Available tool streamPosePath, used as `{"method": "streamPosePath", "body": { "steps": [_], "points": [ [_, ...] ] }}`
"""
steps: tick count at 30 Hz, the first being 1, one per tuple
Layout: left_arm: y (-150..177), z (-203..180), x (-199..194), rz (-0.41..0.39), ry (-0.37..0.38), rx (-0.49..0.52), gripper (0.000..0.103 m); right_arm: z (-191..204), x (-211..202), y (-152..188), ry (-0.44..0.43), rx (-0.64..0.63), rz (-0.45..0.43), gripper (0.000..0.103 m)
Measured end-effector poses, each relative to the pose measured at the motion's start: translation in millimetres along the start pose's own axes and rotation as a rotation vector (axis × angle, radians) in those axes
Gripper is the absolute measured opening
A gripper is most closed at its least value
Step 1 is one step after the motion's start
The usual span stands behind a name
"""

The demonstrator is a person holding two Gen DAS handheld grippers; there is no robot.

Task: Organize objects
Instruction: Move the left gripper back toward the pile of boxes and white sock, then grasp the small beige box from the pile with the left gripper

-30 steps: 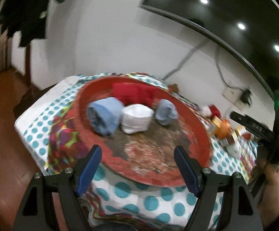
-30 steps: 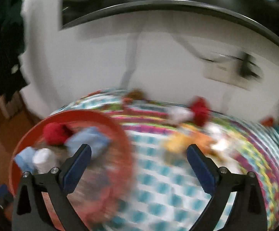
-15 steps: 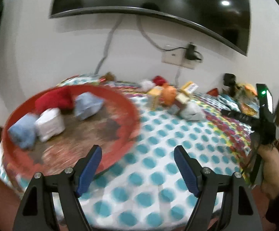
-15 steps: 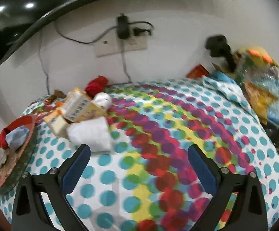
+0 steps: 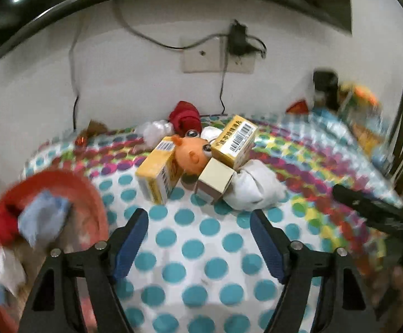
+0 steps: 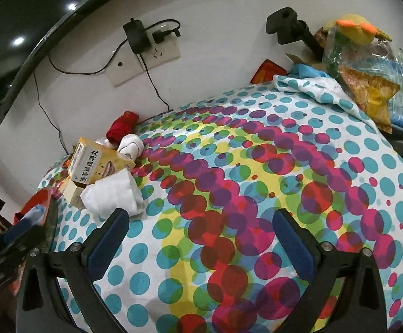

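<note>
Blue-padded jaws of the left gripper (image 5: 198, 238) have just been closing a little yet stand apart with nothing between them, aimed at the pile ahead: yellow cartons (image 5: 157, 174), an orange toy (image 5: 191, 156), a small beige box (image 5: 215, 180) and a white cloth roll (image 5: 254, 190), probably bound for the red tray (image 5: 90, 191) at its left. The right gripper (image 6: 198, 238) is open over bare dotted cloth (image 6: 257, 166), with the pile up-left.

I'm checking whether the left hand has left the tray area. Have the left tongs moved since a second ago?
Yes. The left tongs swung right: the red tray once between them now sits at the left edge, the boxes ahead.
</note>
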State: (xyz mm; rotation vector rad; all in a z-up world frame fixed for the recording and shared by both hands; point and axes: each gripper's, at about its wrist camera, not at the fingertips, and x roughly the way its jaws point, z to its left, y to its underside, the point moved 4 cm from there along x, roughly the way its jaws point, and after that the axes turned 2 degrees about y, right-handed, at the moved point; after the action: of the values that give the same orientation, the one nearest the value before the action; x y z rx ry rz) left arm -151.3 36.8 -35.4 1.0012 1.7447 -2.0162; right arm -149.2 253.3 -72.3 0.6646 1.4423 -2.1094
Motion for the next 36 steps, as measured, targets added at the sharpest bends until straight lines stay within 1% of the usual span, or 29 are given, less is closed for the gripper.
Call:
{"method": "streamPosePath", "body": {
  "steps": [1,2,4,6,9,10,11,12,13,14,18,21,24,26,30,36],
  "points": [
    [-3,-6,9,0.019,0.0,0.041,0.071,-1,1,0,-0.003,0.004,0.007,0.103],
    [-4,-9,14,0.03,0.002,0.065,0.069,-1,2,0,-0.011,0.01,0.012,0.103],
    [-8,-16,27,0.047,-0.023,0.128,0.067,-5,3,1,-0.026,0.033,0.015,0.103],
    [-12,-17,41,0.077,-0.035,0.165,0.066,-9,5,1,-0.029,0.062,0.023,0.103],
    [-14,-17,54,0.102,-0.042,0.196,0.06,-17,8,3,-0.033,0.115,0.034,0.103],
    [-16,-15,59,0.11,-0.049,0.202,0.055,-18,9,3,-0.032,0.12,0.04,0.103],
    [-17,-15,64,0.121,-0.037,0.197,0.049,-17,10,3,-0.034,0.117,0.044,0.103],
    [-18,-13,69,0.138,-0.024,0.187,0.038,-15,11,3,-0.034,0.11,0.048,0.103],
    [-18,-12,72,0.151,-0.018,0.178,0.032,-14,12,3,-0.035,0.101,0.05,0.103],
    [-18,-11,74,0.16,-0.009,0.167,0.031,-12,12,3,-0.038,0.094,0.052,0.103],
    [-18,-14,73,0.142,0.033,0.143,0.031,-12,12,3,-0.044,0.093,0.053,0.103],
    [-16,-16,67,0.133,0.026,0.138,0.03,-11,13,4,-0.044,0.092,0.061,0.103],
    [-17,-17,56,0.103,0.016,0.122,0.03,-9,13,4,-0.045,0.086,0.062,0.103],
    [-19,-16,46,0.087,0.027,0.097,0.03,-10,14,4,-0.044,0.09,0.066,0.103],
    [-22,-19,27,0.054,0.03,0.103,0.03,-9,15,4,-0.035,0.084,0.068,0.103],
    [-25,-18,0,0.011,0.037,0.085,0.03,-9,16,4,-0.032,0.082,0.069,0.103]
  ]
}}
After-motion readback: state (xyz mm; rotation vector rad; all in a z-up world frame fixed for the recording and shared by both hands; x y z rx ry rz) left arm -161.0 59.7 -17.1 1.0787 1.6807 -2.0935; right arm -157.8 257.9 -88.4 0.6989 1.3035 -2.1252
